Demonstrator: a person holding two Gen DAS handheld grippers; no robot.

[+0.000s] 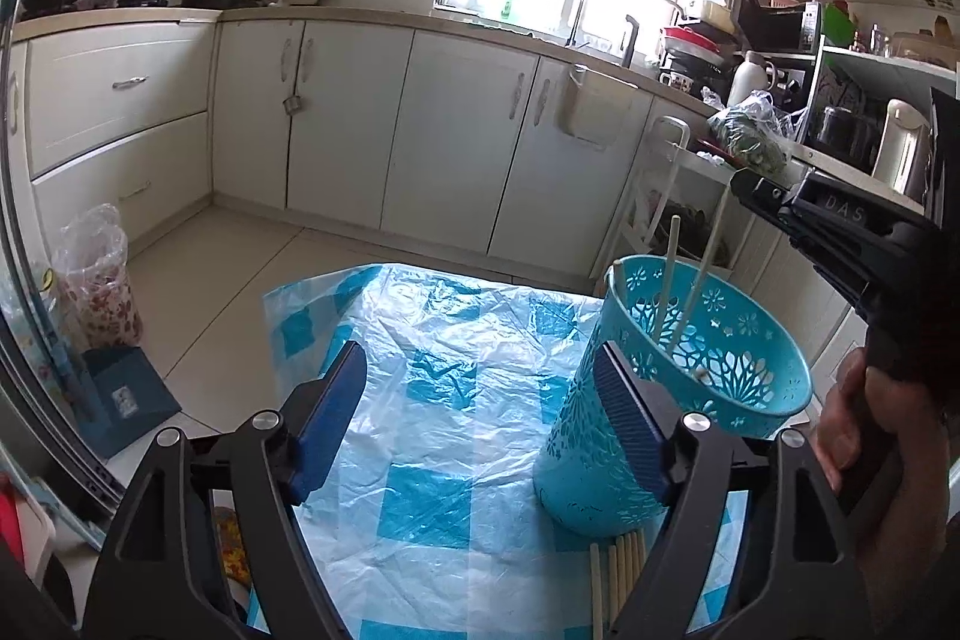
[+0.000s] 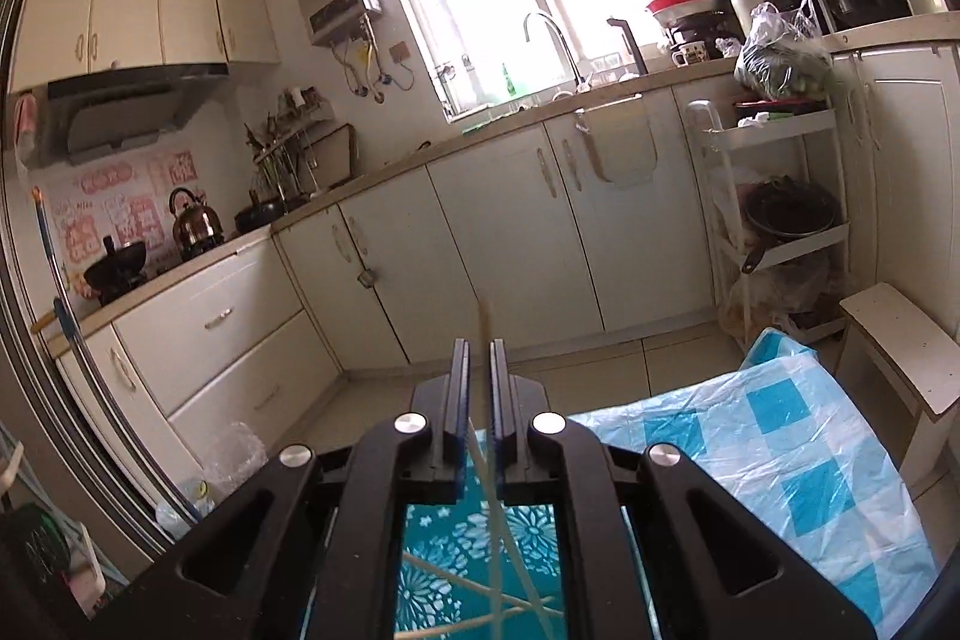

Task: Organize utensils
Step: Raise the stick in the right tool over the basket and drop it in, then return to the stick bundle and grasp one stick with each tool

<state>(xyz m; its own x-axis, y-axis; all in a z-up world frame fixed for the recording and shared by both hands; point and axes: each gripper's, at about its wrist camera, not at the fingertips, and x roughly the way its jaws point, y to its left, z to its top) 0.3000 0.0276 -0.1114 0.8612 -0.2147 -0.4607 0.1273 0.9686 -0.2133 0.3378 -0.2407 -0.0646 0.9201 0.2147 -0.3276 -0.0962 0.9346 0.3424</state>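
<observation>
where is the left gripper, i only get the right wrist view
Observer: The left gripper is open and empty, low over the plastic sheet, just left of the teal basket.
Operator: any chopsticks left outside the basket
Observer: Yes, loose chopsticks lie bundled on the sheet at the basket's base, partly hidden by the left gripper.
Operator: is my stick inside yet
Observer: The held chopstick runs from the right gripper down inside the basket, beside a leaning chopstick.
</observation>
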